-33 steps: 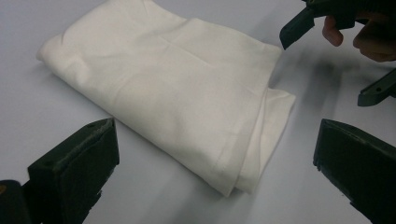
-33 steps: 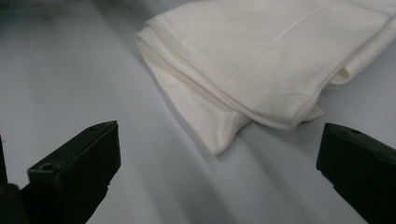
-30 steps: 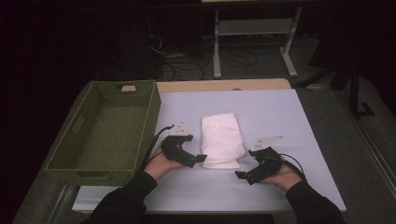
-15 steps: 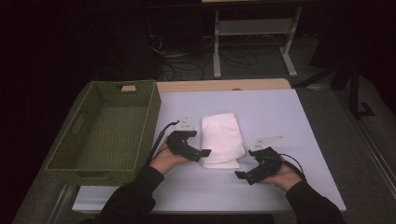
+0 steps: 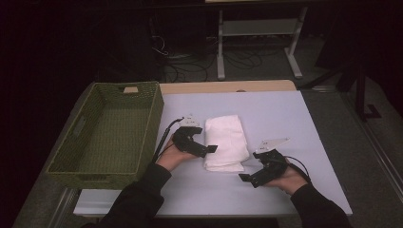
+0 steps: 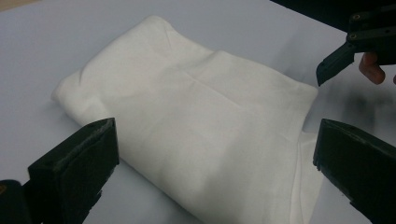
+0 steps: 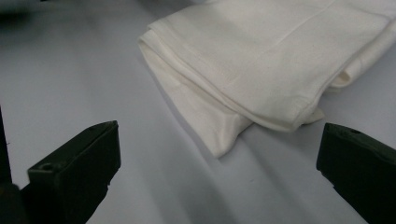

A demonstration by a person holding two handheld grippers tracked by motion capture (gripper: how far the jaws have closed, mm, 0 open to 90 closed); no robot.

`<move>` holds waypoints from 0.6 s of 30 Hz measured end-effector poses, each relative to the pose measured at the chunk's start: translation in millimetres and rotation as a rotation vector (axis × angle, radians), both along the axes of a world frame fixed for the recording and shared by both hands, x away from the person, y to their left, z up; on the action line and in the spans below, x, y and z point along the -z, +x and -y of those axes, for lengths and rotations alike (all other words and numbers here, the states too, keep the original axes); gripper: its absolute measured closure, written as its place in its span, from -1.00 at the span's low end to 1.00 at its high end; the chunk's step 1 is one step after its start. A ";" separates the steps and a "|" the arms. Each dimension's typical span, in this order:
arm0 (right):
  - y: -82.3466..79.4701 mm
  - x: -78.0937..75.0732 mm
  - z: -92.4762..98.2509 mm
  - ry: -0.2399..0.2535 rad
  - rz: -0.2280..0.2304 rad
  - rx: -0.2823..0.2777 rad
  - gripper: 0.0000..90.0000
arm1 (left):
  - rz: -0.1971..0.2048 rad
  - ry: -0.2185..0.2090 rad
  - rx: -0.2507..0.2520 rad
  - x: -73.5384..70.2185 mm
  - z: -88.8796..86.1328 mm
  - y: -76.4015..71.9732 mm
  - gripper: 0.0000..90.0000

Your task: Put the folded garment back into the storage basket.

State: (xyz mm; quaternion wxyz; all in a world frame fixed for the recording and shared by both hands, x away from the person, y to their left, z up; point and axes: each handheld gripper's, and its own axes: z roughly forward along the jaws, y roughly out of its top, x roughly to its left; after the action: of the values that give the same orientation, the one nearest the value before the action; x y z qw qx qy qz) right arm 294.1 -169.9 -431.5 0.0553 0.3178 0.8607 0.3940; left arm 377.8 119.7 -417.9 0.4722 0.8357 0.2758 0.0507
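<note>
White tabletop [image 5: 285,114] bears a folded cloth [image 5: 226,140], long axis running away; both grippers [image 5: 211,148] [image 5: 243,177] gape.

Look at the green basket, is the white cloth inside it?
No, the folded white cloth lies on the table to the right of the green basket, between the left claw and right claw.

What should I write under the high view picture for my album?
Two open hand-held grippers, left gripper and right gripper, flank a folded white cloth beside a green basket.
</note>
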 end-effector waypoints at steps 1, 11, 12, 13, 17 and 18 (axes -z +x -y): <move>-0.1 -0.2 0.0 0.000 -0.001 0.000 -1.00 | -0.003 0.001 -0.002 0.0 0.8 1.1 -1.00; -0.2 -0.6 0.4 0.005 -0.001 -0.001 -1.00 | -0.008 -0.016 -0.015 0.7 6.1 13.6 -1.00; -0.1 -0.6 0.4 0.006 -0.001 -0.001 -1.00 | -0.008 -0.016 -0.016 0.8 6.4 14.7 -1.00; -0.1 -0.7 0.5 0.007 0.000 -0.002 -1.00 | -0.009 -0.018 -0.018 1.0 6.8 16.3 -1.00; 0.1 -1.1 0.4 0.017 -0.002 -0.002 -1.00 | -0.008 -0.025 -0.028 -0.6 7.8 22.4 -1.00; 0.2 -1.0 0.3 0.016 -0.003 -0.002 -1.00 | -0.006 -0.026 -0.030 -1.4 8.0 23.9 -1.00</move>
State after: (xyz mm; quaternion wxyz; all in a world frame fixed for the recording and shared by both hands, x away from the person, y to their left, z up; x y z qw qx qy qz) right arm 294.3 -170.1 -430.5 0.0513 0.3180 0.8579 0.4002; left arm 401.7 111.7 -416.5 0.4812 0.8255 0.2903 0.0514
